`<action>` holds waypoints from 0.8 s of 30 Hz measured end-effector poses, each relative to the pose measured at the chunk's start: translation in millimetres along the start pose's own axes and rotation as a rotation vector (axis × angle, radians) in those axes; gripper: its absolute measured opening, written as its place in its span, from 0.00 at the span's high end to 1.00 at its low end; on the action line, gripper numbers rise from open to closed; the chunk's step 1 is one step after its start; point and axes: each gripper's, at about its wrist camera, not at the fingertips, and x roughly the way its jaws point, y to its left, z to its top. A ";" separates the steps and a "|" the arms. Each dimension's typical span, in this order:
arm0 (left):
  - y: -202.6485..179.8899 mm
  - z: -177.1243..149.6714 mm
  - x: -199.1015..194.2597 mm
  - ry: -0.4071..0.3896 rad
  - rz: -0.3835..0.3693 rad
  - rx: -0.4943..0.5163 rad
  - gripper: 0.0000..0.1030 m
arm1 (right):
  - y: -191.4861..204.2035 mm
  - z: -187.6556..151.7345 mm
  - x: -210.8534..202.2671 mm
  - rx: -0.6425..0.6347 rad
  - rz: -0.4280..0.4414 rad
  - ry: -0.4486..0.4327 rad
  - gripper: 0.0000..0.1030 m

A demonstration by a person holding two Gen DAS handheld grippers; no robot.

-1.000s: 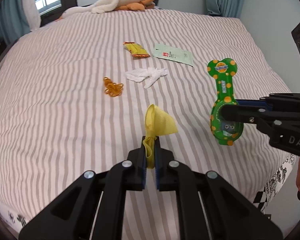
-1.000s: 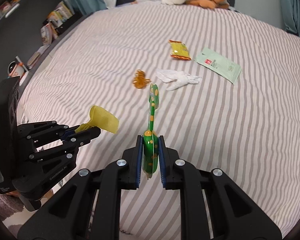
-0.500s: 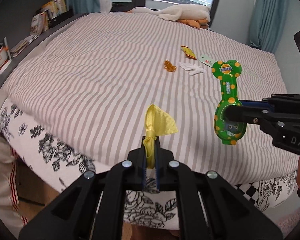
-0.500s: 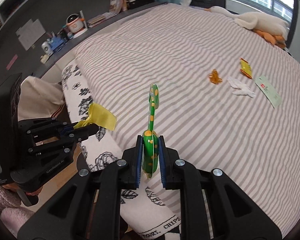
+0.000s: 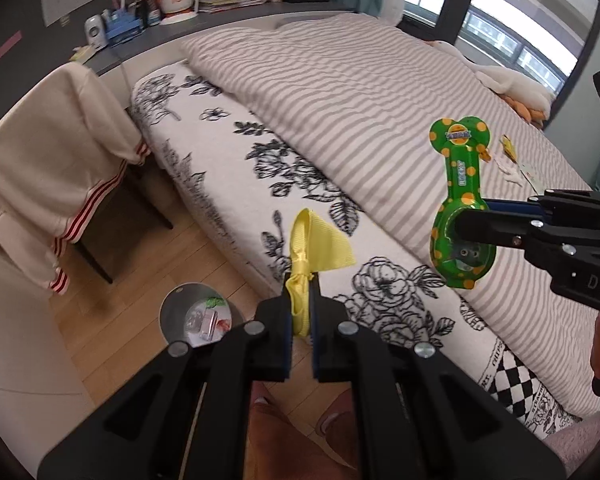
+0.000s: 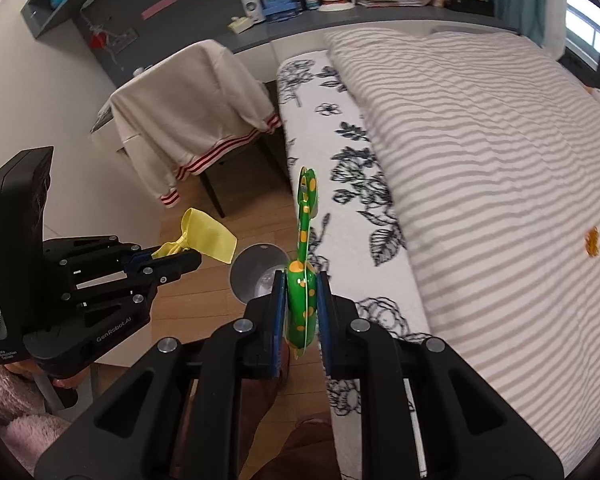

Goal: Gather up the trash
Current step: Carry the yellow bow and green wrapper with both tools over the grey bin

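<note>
My left gripper (image 5: 301, 280) is shut on a yellow ribbon (image 5: 320, 246), which sticks up above the bed's flowered edge; the same ribbon (image 6: 208, 238) shows at the left of the right wrist view. My right gripper (image 6: 300, 276) is shut on a green wrapper with orange dots (image 6: 302, 280), shaped like a long-handled spoon, also seen as the green wrapper (image 5: 458, 204) at the right of the left wrist view. A round grey bin (image 5: 176, 312) stands on the wood floor beside the bed, with some trash inside; in the right wrist view the bin (image 6: 252, 264) lies just beyond my right fingers.
The striped bed (image 5: 360, 92) with a flowered sheet (image 5: 300, 176) fills the right. Small wrappers, tissue and orange bands (image 6: 592, 240) lie far off on it. A chair draped with a cream jacket (image 6: 192, 100) stands by a cluttered desk (image 5: 172, 20). The person's feet show below.
Both grippers swung away from the middle of the bed to its side, rolling as they went. The floor, the bin and the chair came into view. Both grips stayed the same.
</note>
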 end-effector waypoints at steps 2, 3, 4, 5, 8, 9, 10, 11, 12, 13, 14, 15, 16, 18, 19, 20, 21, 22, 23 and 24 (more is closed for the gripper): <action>28.5 -6.4 -7.2 -0.005 0.017 -0.040 0.93 | 27.4 10.9 12.9 -0.041 0.019 0.013 0.86; 41.9 -7.4 -8.7 -0.006 0.021 -0.054 0.93 | 40.8 16.2 19.7 -0.058 0.025 0.020 0.86; 54.5 -8.6 -10.8 -0.006 0.024 -0.066 0.93 | 53.2 21.4 26.8 -0.071 0.031 0.025 0.86; 69.9 -10.0 -13.0 -0.003 0.027 -0.079 0.93 | 68.0 28.4 36.3 -0.080 0.035 0.033 0.86; 109.3 -12.2 -18.5 0.001 0.038 -0.090 0.93 | 103.2 43.9 60.9 -0.091 0.057 0.051 0.86; 122.7 -13.6 -19.8 0.002 0.045 -0.090 0.93 | 113.9 48.3 68.6 -0.096 0.063 0.058 0.86; 133.7 -15.8 -21.3 0.002 0.047 -0.091 0.93 | 124.4 52.2 77.2 -0.101 0.065 0.064 0.86; 147.2 -17.9 -22.0 0.005 0.049 -0.097 0.93 | 137.6 57.6 87.6 -0.106 0.067 0.071 0.86; 158.5 -19.8 -22.4 0.010 0.052 -0.099 0.93 | 145.8 59.9 93.9 -0.109 0.070 0.076 0.86; 168.6 -21.3 -22.2 0.014 0.056 -0.100 0.93 | 154.3 63.0 100.8 -0.110 0.074 0.080 0.86; 179.9 -23.0 -21.3 0.018 0.061 -0.101 0.93 | 163.8 66.1 108.9 -0.113 0.079 0.085 0.86; 189.7 -25.0 -20.6 0.021 0.065 -0.103 0.93 | 171.0 67.2 114.4 -0.115 0.084 0.091 0.86; 197.9 -26.4 -19.5 0.025 0.069 -0.108 0.93 | 177.8 69.4 121.2 -0.119 0.089 0.100 0.86; 213.6 -29.6 -17.1 0.033 0.071 -0.126 0.93 | 191.8 74.0 137.3 -0.130 0.098 0.122 0.86; 220.1 -31.2 -15.0 0.036 0.071 -0.135 0.93 | 196.2 75.0 142.8 -0.133 0.102 0.129 0.86; 226.5 -33.1 -12.8 0.038 0.074 -0.144 0.93 | 199.9 76.6 150.8 -0.138 0.105 0.140 0.86; 232.2 -34.5 -10.1 0.040 0.074 -0.153 0.93 | 201.4 78.5 159.2 -0.141 0.107 0.150 0.86; 237.0 -36.0 -7.4 0.041 0.073 -0.164 0.93 | 202.3 79.8 166.9 -0.144 0.110 0.160 0.86; 240.9 -37.5 -2.8 0.042 0.072 -0.178 0.93 | 202.5 80.9 176.9 -0.146 0.114 0.171 0.86; 245.3 -39.2 -0.4 0.043 0.071 -0.187 0.93 | 202.1 81.9 187.2 -0.149 0.119 0.184 0.86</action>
